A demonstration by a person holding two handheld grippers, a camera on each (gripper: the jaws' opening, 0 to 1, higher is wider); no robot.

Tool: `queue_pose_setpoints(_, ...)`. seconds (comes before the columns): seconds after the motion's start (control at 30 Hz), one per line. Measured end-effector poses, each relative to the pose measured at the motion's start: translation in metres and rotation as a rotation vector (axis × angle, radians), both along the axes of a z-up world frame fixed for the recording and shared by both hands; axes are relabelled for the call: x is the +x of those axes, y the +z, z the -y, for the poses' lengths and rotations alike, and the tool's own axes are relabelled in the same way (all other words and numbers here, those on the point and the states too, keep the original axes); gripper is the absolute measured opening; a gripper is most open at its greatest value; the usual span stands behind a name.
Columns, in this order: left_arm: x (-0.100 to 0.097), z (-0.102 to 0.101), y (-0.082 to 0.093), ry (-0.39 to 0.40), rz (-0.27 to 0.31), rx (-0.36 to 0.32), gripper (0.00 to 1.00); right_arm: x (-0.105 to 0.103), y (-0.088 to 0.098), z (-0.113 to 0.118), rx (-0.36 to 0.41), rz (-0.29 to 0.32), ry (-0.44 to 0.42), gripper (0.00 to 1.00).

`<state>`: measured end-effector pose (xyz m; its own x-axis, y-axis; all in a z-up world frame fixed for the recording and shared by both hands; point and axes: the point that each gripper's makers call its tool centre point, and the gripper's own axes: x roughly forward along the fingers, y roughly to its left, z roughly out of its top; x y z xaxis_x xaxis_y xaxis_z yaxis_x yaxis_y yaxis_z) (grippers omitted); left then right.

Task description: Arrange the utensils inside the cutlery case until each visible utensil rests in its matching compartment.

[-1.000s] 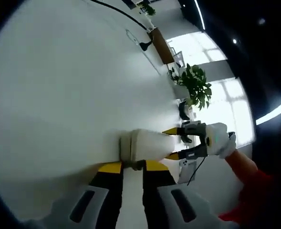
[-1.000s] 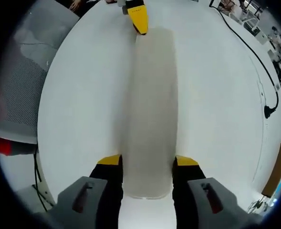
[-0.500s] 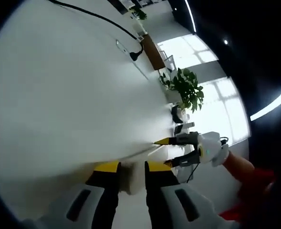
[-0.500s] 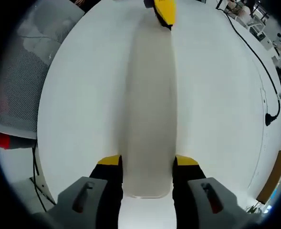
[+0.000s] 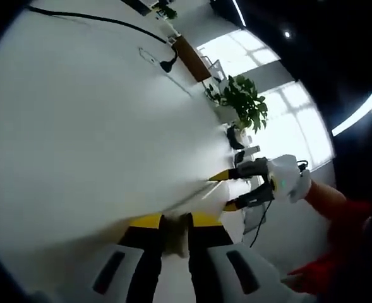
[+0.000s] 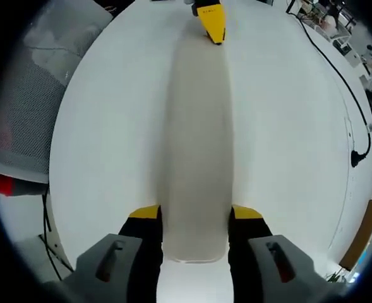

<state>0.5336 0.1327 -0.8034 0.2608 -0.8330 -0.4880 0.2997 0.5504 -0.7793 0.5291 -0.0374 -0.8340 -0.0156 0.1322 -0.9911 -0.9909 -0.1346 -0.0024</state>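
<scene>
The case (image 6: 198, 145), a long pale closed box, lies on the white table (image 6: 103, 126) and is held at both ends: the right tool (image 6: 195, 214) has its jaws set around the near end, one against each long side, and the left tool (image 6: 212, 22) shows at the far end, its yellow tip on the case. In the left gripper view the left tool (image 5: 175, 221) is nearly closed on a thin edge of the case (image 5: 175, 240), with the right tool (image 5: 227, 189) across from it, gripped by a gloved hand (image 5: 288, 180). No utensils can be seen; the case looks shut. The risk, as I judge it, is the two ends pulling unevenly: the smooth case could slip from the left tool's thin pinch, twist, or slide toward the table edge
</scene>
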Motion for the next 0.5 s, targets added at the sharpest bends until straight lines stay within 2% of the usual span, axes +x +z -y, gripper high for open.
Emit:
queue_pose_setpoints(0.07,0.0018,0.0016,0.0012,0.005,0.032,0.015,0.11,0.0007,-0.0005,-0.0007,-0.018,0.002,-0.004,0.38)
queue_pose_setpoints(0.1,0.0011,-0.0012,-0.0062,0.003,0.033,0.065,0.09,0.0003,-0.0002,-0.0011,-0.024,0.001,-0.006,0.38)
queue_pose_setpoints(0.17,0.0014,0.0014,0.0003,0.024,0.018,0.001,0.08,-0.0009,0.0001,-0.0009,-0.037,0.003,0.002,0.38)
queue_pose_setpoints(0.2,0.0019,0.0004,-0.0032,0.021,0.054,0.001,0.08,-0.0009,0.0002,-0.0007,-0.037,0.004,0.004,0.38)
queue_pose_setpoints(0.3,-0.0018,0.0023,-0.0001,0.033,0.066,0.006,0.07,-0.0009,0.0010,-0.0005,-0.037,0.002,0.000,0.38)
queue_pose_setpoints(0.33,-0.0004,0.0022,-0.0004,0.002,0.119,0.035,0.07,-0.0009,0.0011,-0.0006,-0.039,0.001,0.003,0.38)
queue_pose_setpoints(0.4,0.0003,0.0019,-0.0006,0.044,0.048,0.002,0.08,-0.0012,0.0013,-0.0007,-0.039,0.000,0.000,0.38)
queue_pose_setpoints(0.47,0.0019,0.0010,0.0004,0.009,0.103,0.035,0.09,-0.0021,0.0016,-0.0009,-0.040,0.003,0.001,0.38)
queue_pose_setpoints(0.5,-0.0005,0.0009,0.0000,0.038,0.034,0.029,0.09,-0.0019,0.0016,-0.0011,-0.041,0.004,0.004,0.38)
